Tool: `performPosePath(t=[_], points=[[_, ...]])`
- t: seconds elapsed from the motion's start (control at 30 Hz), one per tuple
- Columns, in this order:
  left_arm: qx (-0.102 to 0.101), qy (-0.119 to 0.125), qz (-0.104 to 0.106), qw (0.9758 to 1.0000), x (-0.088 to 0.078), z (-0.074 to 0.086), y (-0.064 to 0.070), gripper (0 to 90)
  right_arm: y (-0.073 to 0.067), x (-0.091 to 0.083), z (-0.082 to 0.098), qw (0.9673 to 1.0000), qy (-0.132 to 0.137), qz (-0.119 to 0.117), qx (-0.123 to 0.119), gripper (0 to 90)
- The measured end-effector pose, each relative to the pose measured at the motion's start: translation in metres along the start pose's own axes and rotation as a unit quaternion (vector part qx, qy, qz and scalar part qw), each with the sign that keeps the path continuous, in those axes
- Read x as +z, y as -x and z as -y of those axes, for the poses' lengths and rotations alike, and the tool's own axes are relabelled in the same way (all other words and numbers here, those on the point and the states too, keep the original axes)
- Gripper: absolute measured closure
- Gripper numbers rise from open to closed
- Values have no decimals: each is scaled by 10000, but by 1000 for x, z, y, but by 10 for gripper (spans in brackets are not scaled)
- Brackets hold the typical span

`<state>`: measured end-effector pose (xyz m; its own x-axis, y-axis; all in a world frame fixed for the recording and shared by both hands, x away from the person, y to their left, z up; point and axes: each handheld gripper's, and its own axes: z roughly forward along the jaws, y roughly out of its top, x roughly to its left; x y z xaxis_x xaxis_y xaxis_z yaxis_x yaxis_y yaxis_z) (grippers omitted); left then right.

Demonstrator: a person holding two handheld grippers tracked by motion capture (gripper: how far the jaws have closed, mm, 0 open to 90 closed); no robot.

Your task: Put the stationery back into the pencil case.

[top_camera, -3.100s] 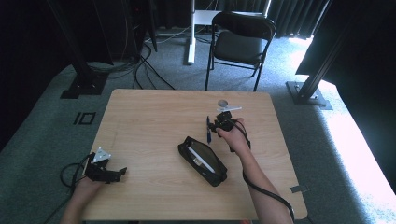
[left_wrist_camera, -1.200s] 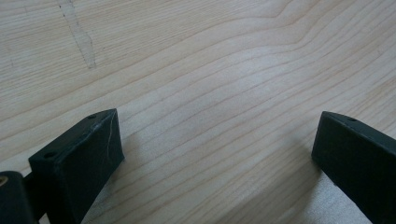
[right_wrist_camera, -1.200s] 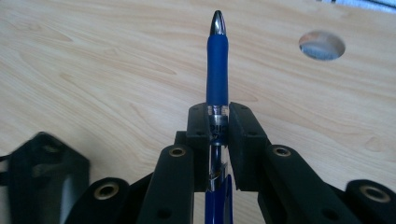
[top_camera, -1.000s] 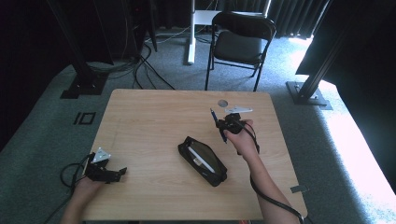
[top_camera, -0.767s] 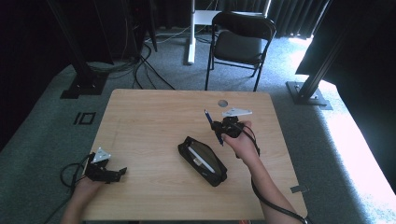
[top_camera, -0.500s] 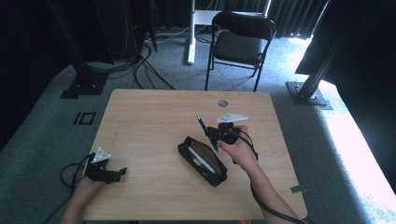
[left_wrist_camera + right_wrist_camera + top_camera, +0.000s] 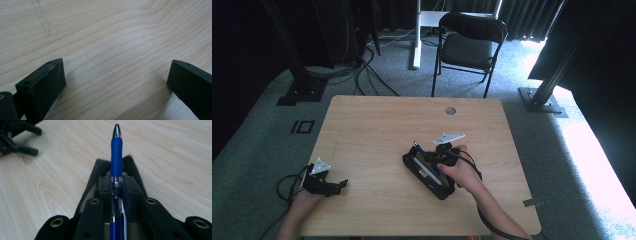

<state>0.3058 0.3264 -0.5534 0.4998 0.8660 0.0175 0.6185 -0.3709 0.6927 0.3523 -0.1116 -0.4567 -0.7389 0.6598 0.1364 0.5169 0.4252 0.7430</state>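
Right gripper [image 7: 428, 156] is clamped on the blue pen [image 7: 116, 157] — jaws squeeze the clear barrel, blue grip and metal tip stick out ahead of them. Since a second ago the right hand has carried the pen from the far right part of the table [image 7: 377, 125] toward the middle; it now sits directly over the open black pencil case [image 7: 428, 172], pen tip pointing past the case's far-left end. In the right gripper view the case's open mouth lies straight under the pen, so the pen looks lined up with the slot. Judgement: this is the insert step, nearly there — what's left is lowering and letting go.

Left gripper [image 7: 328, 184] hasn't moved over that time: parked at the near-left of the table, jaws spread wide with only bare wood between them in the left gripper view, holding nothing.

Room: the case lies diagonally near the table's centre, well apart from every edge and from the left gripper. Broad bare wood on the far and left sides, nothing to snag. A round grommet hole [image 7: 450, 110] near the far edge is well clear. A white item already lies inside the case — the pen may rest against it.
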Motion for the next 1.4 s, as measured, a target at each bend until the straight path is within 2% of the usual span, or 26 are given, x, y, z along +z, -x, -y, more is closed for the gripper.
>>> performPosePath(t=[0.2, 0.27, 0.37, 0.47, 0.7, 0.83, 1.17, 1.27, 1.4], points=[[0, 0, 0, 10000, 0, 0, 0, 21, -5, 9, 5, 9996, -260, 20, -108, 793], [-1, 1, 1, 10000, 0, 0, 0, 21, -6, 13, 6, 9993, -378, 4, -73, 793], [-4, 2, 0, 10000, 0, 0, 0, 21, -7, 19, 8, 9985, -525, 107, -137, 793], [-3, 2, 0, 10000, 0, 0, 0, 21, -9, 22, 9, 9978, -650, 111, -111, 793], [-2, 1, 0, 10000, 0, 0, 0, 21, -11, 27, 8, 9967, -774, 198, -138, 793], [-1, 1, 0, 10000, 0, 0, 0, 21, -13, 33, 11, 9948, -976, 204, -182, 793], [-2, 2, 0, 10000, 0, 0, 0, 21, -13, 34, 12, 9940, -1079, 105, -128, 785], [-2, 1, 0, 10000, 0, 0, 0, 21, -12, 35, 13, 9936, -1119, 61, -103, 752], [-2, 1, 0, 10000, 0, 0, 0, 21, -11, 33, 14, 9944, -1047, 8, -110, 739]])
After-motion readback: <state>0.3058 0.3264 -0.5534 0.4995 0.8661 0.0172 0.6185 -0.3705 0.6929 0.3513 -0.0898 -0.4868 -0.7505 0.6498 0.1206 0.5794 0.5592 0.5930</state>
